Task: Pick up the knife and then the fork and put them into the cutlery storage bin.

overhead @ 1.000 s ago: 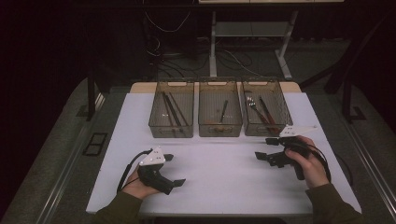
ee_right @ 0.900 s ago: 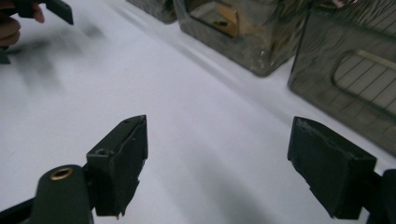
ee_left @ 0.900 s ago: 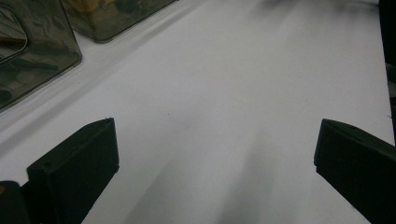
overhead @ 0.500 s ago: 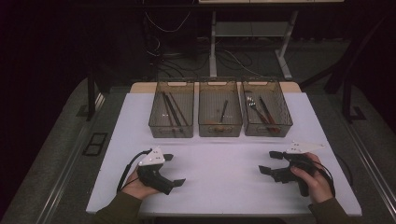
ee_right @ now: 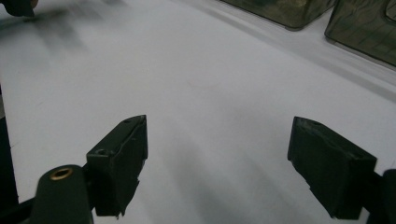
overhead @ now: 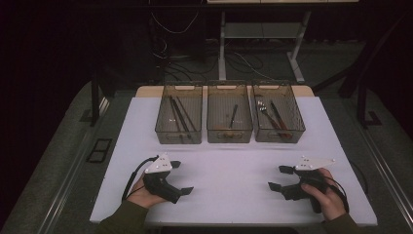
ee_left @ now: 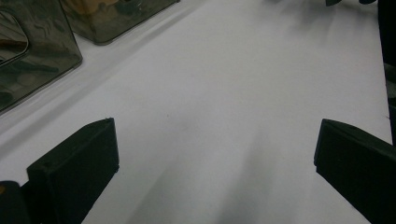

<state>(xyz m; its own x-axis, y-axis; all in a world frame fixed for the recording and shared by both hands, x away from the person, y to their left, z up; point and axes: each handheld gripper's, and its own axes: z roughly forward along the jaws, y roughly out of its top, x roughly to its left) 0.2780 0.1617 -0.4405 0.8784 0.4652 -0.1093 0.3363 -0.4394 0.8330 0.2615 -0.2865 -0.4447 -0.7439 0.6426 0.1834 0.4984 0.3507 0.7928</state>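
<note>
Both grippers rest low over the white table [overhead: 229, 170] near its front edge, each held by a hand. My left gripper [overhead: 181, 177] is at the front left, jaws wide open and pointing right, nothing between them [ee_left: 212, 154]. At the front right, my right gripper [overhead: 280, 178] points left with its jaws spread wide and empty [ee_right: 217, 154]. Three clear smoky bins stand in a row at the back: the left bin [overhead: 178, 136] holds dark chopsticks, the middle bin [overhead: 229, 135] a dark utensil, the right bin [overhead: 281, 134] a fork and other cutlery.
Bare white tabletop lies between the grippers and the bins. Dark floor, cables and a desk frame [overhead: 258, 34] lie beyond the table. The bins' corners [ee_left: 42, 42] show at the top of both gripper views.
My right gripper has drawn back from near the right bin toward the front edge of the table. The left gripper has stayed put.
</note>
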